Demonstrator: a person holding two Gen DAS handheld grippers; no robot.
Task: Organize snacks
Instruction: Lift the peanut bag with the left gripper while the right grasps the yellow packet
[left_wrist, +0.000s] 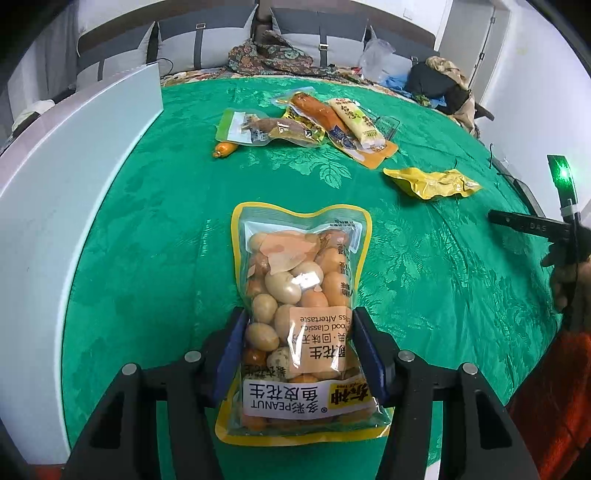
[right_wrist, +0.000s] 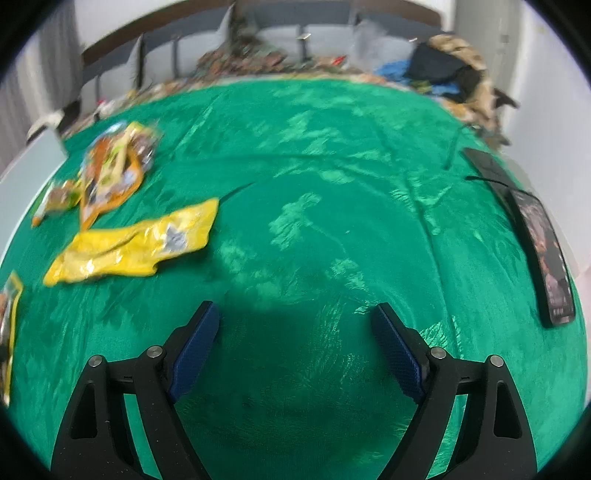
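Note:
A clear, yellow-edged bag of coloured peanuts (left_wrist: 299, 295) sits between the blue pads of my left gripper (left_wrist: 300, 321), which is shut on its lower half; the bag's top end points away over the green tablecloth (left_wrist: 424, 277). Its edge shows at the far left of the right wrist view (right_wrist: 9, 325). My right gripper (right_wrist: 295, 308) stands open over bare green cloth with nothing between its fingers. A flat yellow pouch (left_wrist: 432, 182) (right_wrist: 136, 243) lies to the right of the peanut bag. Further back lies a pile of sausage and snack packs (left_wrist: 306, 118) (right_wrist: 110, 173).
A white box wall (left_wrist: 74, 184) curves along the table's left side. A small orange sausage (left_wrist: 225, 148) lies beside the pile. A dark phone (right_wrist: 546, 258) rests at the right table edge. A person's hand (left_wrist: 565, 284) and orange sleeve show at right. Cushions and clothes lie beyond the table.

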